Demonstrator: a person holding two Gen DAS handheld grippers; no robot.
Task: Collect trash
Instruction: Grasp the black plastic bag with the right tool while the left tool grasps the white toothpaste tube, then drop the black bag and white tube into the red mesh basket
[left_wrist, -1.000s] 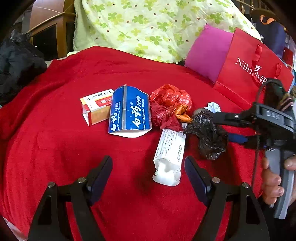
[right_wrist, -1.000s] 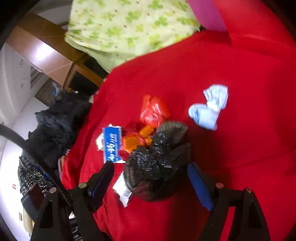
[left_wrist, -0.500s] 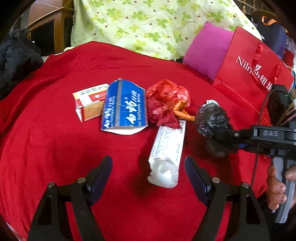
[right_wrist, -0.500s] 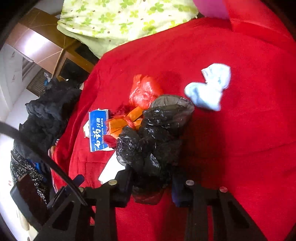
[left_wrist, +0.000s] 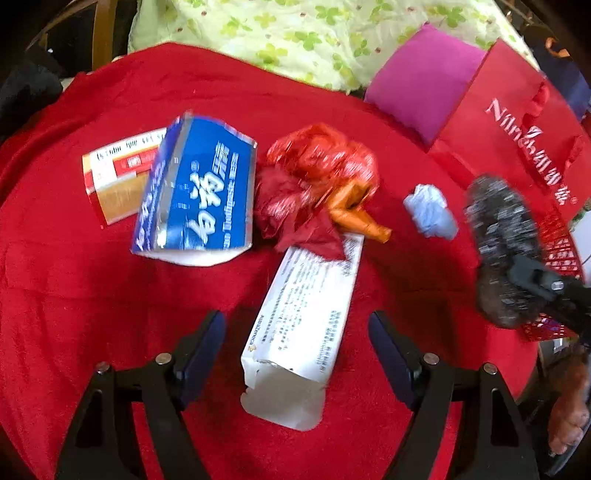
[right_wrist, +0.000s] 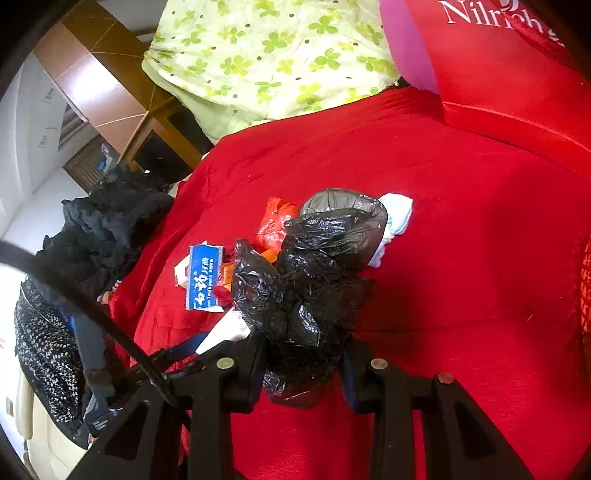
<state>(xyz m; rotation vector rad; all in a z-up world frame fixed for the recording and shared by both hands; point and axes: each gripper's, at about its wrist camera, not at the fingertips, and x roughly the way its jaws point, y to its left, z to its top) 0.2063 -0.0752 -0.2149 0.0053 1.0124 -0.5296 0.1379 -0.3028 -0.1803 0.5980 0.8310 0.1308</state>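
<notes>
**Black bag clamped on the right, white carton between the left jaws**

Black plastic bag is crumpled and pinched hard in the right gripper, held up off the red blanket; in the left wrist view it shows blurred near the blanket's right edge. Left gripper has its jaws closing w/ a gap on both sides of the white carton; pads not touching it yet. Carton lies lengthwise at the blanket's near-middle, torn open end toward the camera.

Just beyond, its far end tucks under a heap of red & orange wrappers. Left of that heap: blue toothpaste box, flattened, partly overlapping a small red-and-white box. Right of the heap, apart from it, sits a pale blue crumpled tissue.

Far right corner: red paper bag w/ white lettering, magenta cushion beside it. Along the far edge, a green floral quilt. Dark clothing is piled off the left edge. A hand shows at lower right of the left view.
</notes>
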